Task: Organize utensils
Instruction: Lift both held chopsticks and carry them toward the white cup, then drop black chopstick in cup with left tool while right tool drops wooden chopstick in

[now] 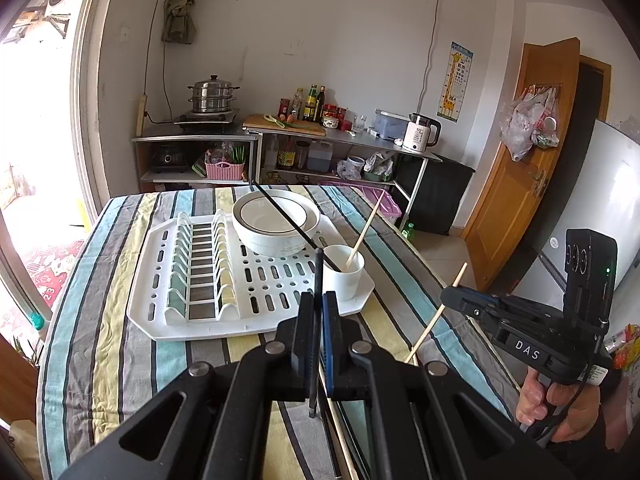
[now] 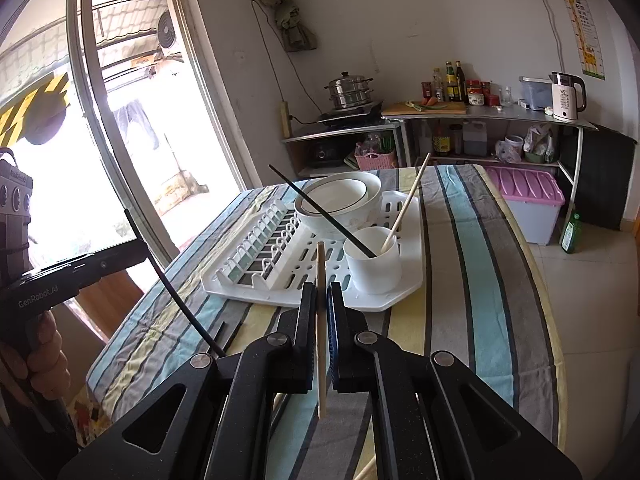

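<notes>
My left gripper (image 1: 319, 298) is shut on a black chopstick (image 1: 318, 270) that stands nearly upright between its pads, above the striped tablecloth. My right gripper (image 2: 321, 290) is shut on a wooden chopstick (image 2: 320, 264), held the same way. Each gripper also shows in the other's view: the right gripper (image 1: 448, 297) with its wooden stick at the right, the left gripper (image 2: 140, 249) with its black stick at the left. Just ahead, a white cup (image 1: 345, 278) (image 2: 374, 270) stands on the rack's corner with one black chopstick (image 1: 288, 224) and one wooden chopstick (image 1: 366, 228) leaning in it.
A white dish rack (image 1: 200, 280) (image 2: 280, 256) lies on the table with stacked white bowls (image 1: 276, 220) (image 2: 340, 204) behind the cup. Another wooden stick (image 1: 338, 432) lies on the cloth under my left gripper. Shelves with a steamer pot (image 1: 211, 94), bottles and a kettle (image 1: 420, 132) line the far wall.
</notes>
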`<state>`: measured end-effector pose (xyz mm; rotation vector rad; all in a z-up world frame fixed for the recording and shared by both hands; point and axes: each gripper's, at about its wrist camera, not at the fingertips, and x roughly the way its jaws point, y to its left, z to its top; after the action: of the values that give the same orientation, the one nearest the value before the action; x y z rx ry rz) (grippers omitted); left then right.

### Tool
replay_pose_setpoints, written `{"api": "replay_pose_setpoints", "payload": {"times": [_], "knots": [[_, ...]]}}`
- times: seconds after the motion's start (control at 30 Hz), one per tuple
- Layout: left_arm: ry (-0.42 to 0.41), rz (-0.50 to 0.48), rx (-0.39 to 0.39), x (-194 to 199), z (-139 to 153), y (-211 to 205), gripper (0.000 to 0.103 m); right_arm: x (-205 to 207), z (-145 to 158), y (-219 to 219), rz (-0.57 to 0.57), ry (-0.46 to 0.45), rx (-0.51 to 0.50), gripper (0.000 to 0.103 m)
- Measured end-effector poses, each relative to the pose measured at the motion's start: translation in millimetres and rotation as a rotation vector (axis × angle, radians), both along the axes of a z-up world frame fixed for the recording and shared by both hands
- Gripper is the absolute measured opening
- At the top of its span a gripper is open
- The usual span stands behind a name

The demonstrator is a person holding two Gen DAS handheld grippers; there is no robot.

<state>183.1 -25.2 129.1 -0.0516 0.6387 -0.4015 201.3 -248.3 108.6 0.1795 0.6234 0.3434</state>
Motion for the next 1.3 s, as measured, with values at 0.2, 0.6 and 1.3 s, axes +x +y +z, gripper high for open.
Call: {"api": "replay_pose_setpoints", "payload": {"times": [0.2,0.6,1.3], "knots": [[-0.009,-0.013,0.010,15,13,-7,0.004,8,9,-7,-0.014,-0.016,-0.011,0.005],[-0.032,-0.054,0.000,54,45,-35,0.004,37,37,-20,-0.039,-0.065,-0.020,0.005],[-0.041,-0.069,-0.044,132,74,-64,0.004,109,70,-26,-0.058,-0.124,-0.004,0.005]]}}
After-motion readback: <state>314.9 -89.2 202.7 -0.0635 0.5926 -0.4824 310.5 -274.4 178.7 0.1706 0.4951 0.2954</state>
